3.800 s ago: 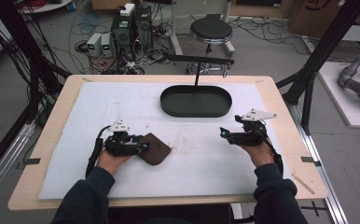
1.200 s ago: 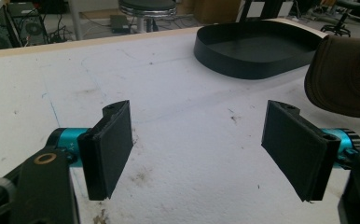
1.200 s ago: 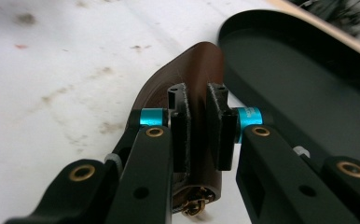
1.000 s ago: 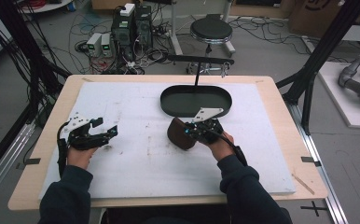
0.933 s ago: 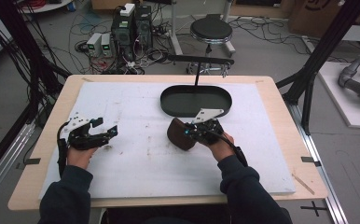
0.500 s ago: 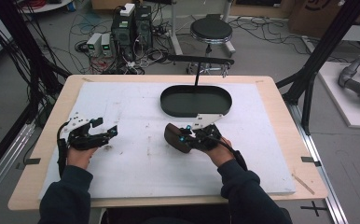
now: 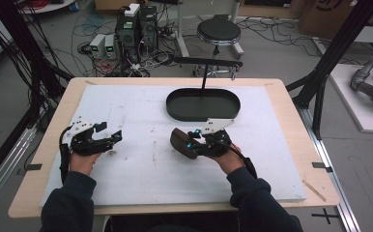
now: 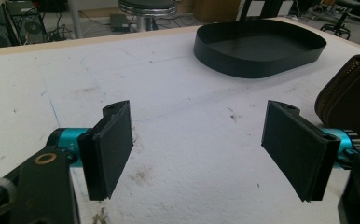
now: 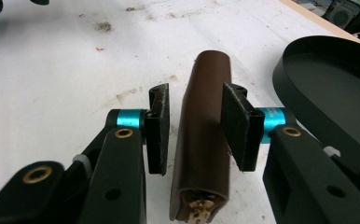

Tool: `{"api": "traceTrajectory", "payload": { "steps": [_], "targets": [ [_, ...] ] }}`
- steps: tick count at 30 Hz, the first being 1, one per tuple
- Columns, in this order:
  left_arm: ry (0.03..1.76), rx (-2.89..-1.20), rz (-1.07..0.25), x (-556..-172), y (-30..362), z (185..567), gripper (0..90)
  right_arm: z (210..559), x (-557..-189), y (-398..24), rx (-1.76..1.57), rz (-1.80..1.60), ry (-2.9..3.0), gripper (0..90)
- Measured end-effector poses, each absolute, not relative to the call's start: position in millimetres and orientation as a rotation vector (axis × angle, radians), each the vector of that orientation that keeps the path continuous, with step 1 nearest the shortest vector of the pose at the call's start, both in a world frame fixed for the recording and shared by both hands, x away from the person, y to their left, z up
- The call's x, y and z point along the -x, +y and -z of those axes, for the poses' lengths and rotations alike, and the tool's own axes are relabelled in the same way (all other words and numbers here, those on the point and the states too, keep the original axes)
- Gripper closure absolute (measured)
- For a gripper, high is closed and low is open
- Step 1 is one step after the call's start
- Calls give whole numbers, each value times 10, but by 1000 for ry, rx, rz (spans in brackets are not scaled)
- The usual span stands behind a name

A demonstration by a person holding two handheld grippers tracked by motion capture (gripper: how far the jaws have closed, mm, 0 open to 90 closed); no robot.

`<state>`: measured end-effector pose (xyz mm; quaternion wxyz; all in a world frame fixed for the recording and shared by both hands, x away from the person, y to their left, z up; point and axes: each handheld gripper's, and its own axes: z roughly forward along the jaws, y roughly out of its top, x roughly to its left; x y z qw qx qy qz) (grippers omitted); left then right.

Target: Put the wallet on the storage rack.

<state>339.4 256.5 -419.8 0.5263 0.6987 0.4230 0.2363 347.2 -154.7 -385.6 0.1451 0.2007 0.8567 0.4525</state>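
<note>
The tabletop [image 7: 281, 96] carries a white sheet [image 7: 141, 116] w/ small dirt marks, which lies under both tongs.

Black oval tray [image 7: 203, 104]: it sits on the sheet, just beyond the right tongs in the high view. In the right gripper view [image 9: 336, 88] it lies to the right of those tongs, close but not touching. In the left gripper view [image 8: 259, 49] it is far ahead of the jaws, a bit to the right.

Brown zip pouch [image 7: 183, 143]: it lies on the sheet, between the two pads of the right tongs, approx. in the middle of the gap. In the right gripper view [image 9: 205, 135] it runs lengthwise along the jaws, zipper pull near the camera. In the left gripper view [image 8: 353, 95] it is off to the right of the left tongs, well apart.

Right tongs [image 7: 190, 145] [image 9: 196, 126]: the jaws have just been opening. A thin gap shows at the left pad; the right pad is very near the pouch, so no squeeze on it.

Left tongs [image 7: 113, 137] [image 8: 199, 149]: wide, w/ bare sheet between the pads, resting low over the sheet, well apart from pouch and tray.
</note>
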Motion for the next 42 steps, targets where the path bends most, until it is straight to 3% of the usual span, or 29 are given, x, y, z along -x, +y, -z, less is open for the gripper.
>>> {"api": "traceTrajectory", "payload": {
  "steps": [15,20,22,23,26,28,42],
  "targets": [
    [1010,-1672,-563,-3394,2565,4198,247,3926,-3450,-1465,-605,-1260,2474,319],
    [1000,-1672,-567,-3393,2568,4196,247,4064,-3527,-1392,-679,-1200,2517,262],
    [991,-1669,-567,-3390,2571,4192,247,4111,-3542,-1356,-697,-1163,2544,272],
    [990,-1665,-569,-3388,2570,4192,247,4126,-3552,-1346,-685,-1151,2558,318],
    [988,-1661,-575,-3386,2574,4189,247,4116,-3568,-1360,-666,-1144,2581,565],
    [983,-1662,-575,-3384,2577,4185,247,4088,-3567,-1391,-676,-1153,2584,629],
    [963,-1647,-589,-3380,2573,4179,247,3761,-3988,-1744,-866,-1327,2450,648]
  ]
}}
